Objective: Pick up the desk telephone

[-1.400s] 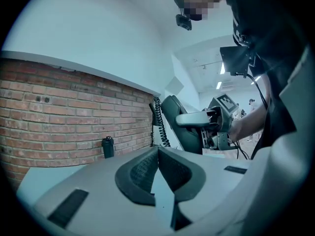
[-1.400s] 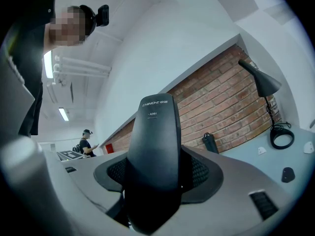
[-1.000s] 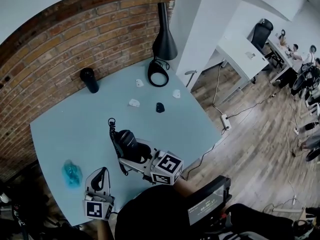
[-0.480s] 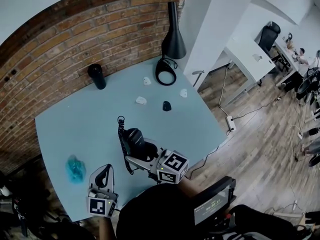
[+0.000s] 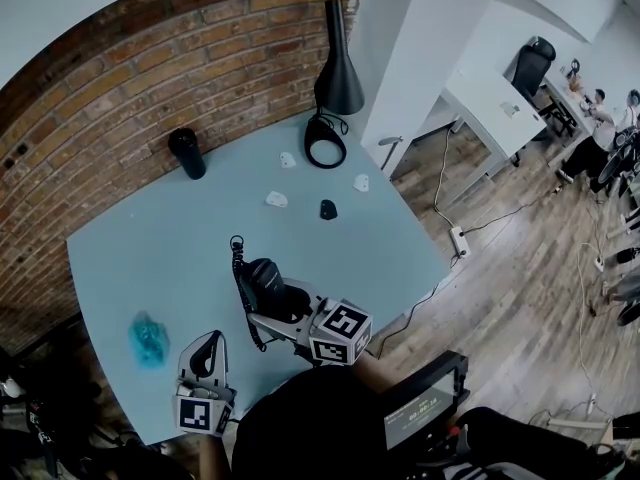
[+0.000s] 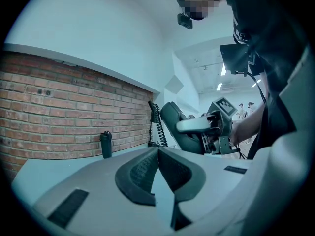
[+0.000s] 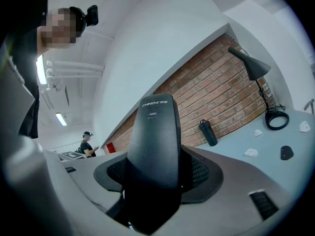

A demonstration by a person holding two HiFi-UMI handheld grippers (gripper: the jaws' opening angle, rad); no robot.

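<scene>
Between the pads of the right claw [image 5: 283,313] the dark desk telephone [image 5: 266,281] is clamped, over the near part of the pale blue worktop [image 5: 160,258]. Its coiled cord [image 5: 238,268] runs along its left side. Just left of the telephone, nearer the person, the left claw [image 5: 208,351] has its jaws closed together on nothing. Farther left lies a blue crumpled thing [image 5: 148,340]. Well beyond the telephone, a black bottle [image 5: 187,154] and a black lamp [image 5: 336,78] stand by the brick wall [image 5: 120,88].
</scene>
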